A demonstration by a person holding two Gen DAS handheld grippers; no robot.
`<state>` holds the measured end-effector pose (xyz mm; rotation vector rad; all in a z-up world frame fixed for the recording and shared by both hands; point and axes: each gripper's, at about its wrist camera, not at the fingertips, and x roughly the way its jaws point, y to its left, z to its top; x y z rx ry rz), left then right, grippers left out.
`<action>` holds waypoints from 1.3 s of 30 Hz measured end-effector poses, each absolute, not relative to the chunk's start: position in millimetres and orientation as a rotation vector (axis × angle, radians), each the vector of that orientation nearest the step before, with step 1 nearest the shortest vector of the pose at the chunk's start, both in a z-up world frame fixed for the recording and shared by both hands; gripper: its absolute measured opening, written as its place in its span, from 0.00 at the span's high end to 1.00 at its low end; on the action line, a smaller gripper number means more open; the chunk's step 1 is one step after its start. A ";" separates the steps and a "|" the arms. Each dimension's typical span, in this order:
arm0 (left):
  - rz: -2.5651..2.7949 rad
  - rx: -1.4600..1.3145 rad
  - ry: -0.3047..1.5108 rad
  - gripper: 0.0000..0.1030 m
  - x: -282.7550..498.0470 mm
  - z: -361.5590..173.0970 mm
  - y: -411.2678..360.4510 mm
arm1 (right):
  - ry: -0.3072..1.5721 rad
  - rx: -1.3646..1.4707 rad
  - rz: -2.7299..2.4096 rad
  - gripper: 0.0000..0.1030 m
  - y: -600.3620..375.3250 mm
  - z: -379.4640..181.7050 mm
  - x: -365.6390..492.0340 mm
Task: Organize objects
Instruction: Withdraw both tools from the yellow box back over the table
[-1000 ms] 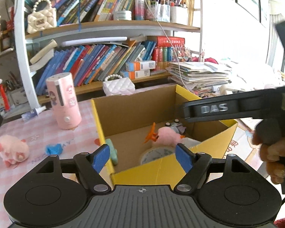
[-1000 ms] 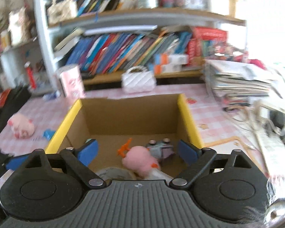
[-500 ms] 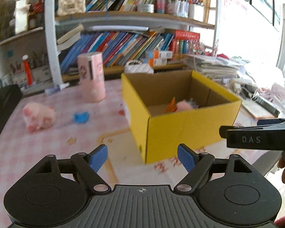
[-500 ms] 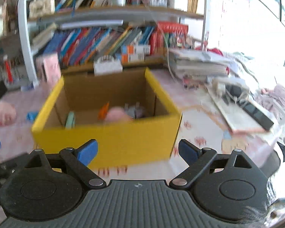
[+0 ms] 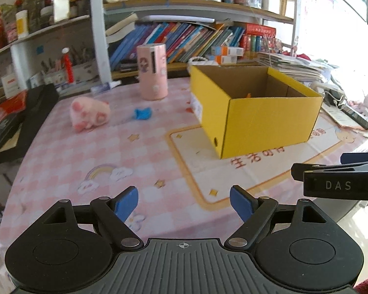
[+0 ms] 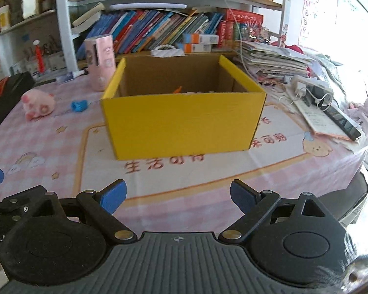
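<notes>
An open yellow cardboard box (image 5: pixel 269 122) (image 6: pixel 184 125) stands on the pink checked tablecloth; only an orange tip (image 6: pixel 177 90) of its contents shows over the wall. Left of it lie a pink plush pig (image 5: pixel 89 114) (image 6: pixel 38 104) and a small blue toy (image 5: pixel 142 114) (image 6: pixel 79 105), with a pink cylinder (image 5: pixel 152 71) (image 6: pixel 100 63) upright behind them. My left gripper (image 5: pixel 184 196) hangs open and empty above the near part of the table. My right gripper (image 6: pixel 177 188) is open and empty too, in front of the box; one of its fingers (image 5: pixel 343 178) shows at the right in the left wrist view.
A bookshelf (image 5: pixel 184 36) full of books runs along the back. A stack of papers (image 6: pixel 269 61), a power strip and a dark flat device (image 6: pixel 341 120) lie to the right of the box. A black case (image 5: pixel 17 122) sits at the left table edge.
Both grippers have drawn back from over the box toward the near table edge. The box, seen from above before, now shows its outer walls, and its contents are mostly hidden.
</notes>
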<state>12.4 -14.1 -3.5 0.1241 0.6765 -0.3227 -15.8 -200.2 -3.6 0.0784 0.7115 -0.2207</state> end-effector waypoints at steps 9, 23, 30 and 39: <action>-0.277 0.102 0.667 0.18 -9.6 -1.3 16.4 | 0.729 0.075 -0.163 0.11 -167.9 -4.6 -31.7; -0.177 0.027 0.625 0.18 -22.7 6.5 60.0 | 0.695 0.013 -0.037 0.11 -123.7 8.6 -34.1; -0.133 0.024 0.613 0.18 -26.2 8.6 78.5 | 0.689 -0.007 0.007 0.11 -102.8 10.5 -26.5; -0.078 0.018 0.618 0.18 -24.4 8.1 103.4 | 0.685 -0.040 0.074 0.11 -71.3 8.9 -17.0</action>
